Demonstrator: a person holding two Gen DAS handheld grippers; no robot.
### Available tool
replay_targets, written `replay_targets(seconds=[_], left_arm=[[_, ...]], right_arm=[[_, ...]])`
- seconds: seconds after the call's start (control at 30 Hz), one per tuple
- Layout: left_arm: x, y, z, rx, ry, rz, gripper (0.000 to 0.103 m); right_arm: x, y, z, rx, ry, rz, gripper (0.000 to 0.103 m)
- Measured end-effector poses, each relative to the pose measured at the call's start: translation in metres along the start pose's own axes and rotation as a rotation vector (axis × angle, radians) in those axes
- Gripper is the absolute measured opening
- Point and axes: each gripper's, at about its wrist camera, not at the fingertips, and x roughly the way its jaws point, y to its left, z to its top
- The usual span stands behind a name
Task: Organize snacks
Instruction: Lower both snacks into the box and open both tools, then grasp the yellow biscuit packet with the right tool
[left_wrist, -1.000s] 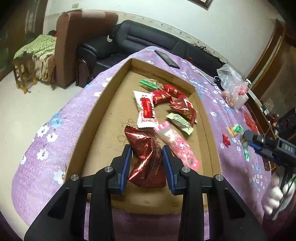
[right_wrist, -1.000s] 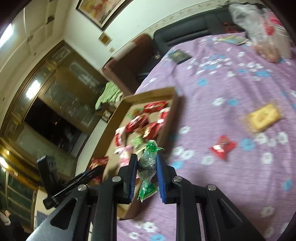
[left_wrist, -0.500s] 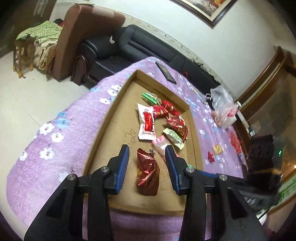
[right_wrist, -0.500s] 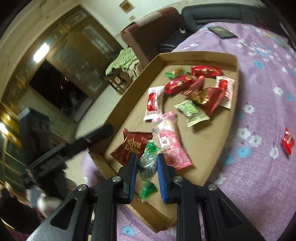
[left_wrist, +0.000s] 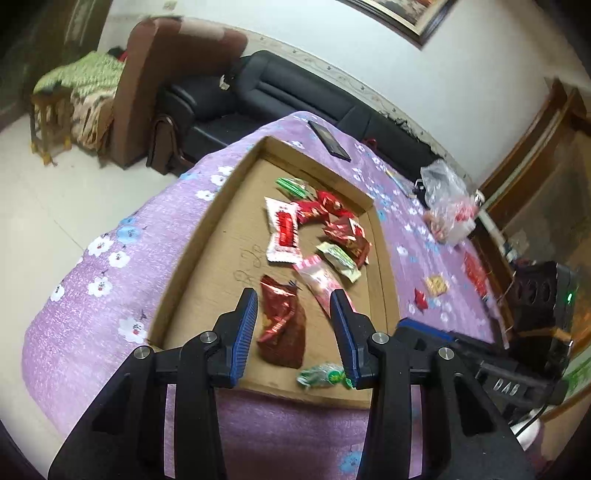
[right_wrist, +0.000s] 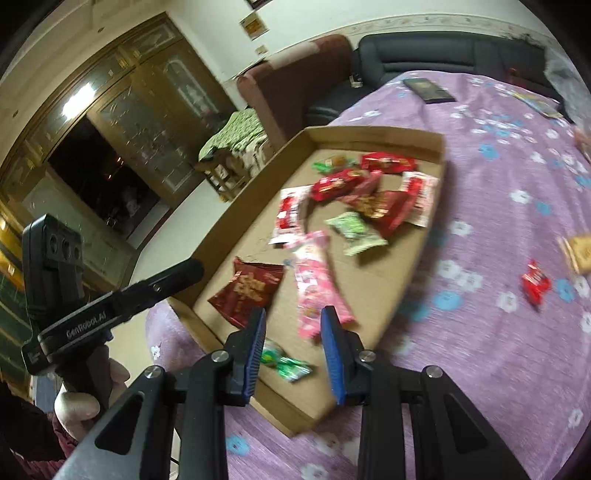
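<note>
Snacks: many wrapped snacks lie in a flat cardboard tray (left_wrist: 207, 236) on a bench with a purple flowered cloth (left_wrist: 92, 295).
Dark red bag (left_wrist: 282, 325): it lies flat in the near part of the tray, between the blue pads of the left hand-held gripper (left_wrist: 293, 332), and no pad touches it.
Left hand-held gripper: its jaws stand apart and hold nothing.
Green candy (right_wrist: 284, 360): it lies in the tray's near corner, under the right hand-held gripper (right_wrist: 293, 349).
Right hand-held gripper: its jaws are opening, and the pads do not press on the candy.
Pink packet (right_wrist: 314, 288): it lies just beside the dark red bag.
Outside the tray: a small red candy (right_wrist: 535, 284) and a cracker pack (right_wrist: 580, 251) lie on the cloth, well apart from the tray.
Hand (right_wrist: 81, 398): it grips the left handle.
</note>
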Motion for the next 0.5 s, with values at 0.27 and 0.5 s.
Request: replay_targets(seconds=[0.27,0.5], left_arm=[[-0.003,-0.052,-0.020,0.204,-0.045,0.189,0.041],[0.010,-0.078,-0.026,0.290,-0.027,0.249,0.041]], right_arm=[[-0.037,-0.039,-0.020,0.119,-0.060,-0.024,0.038],[-0.070,-0.062,-0.037,0.167,-0.111,-0.047,0.039]])
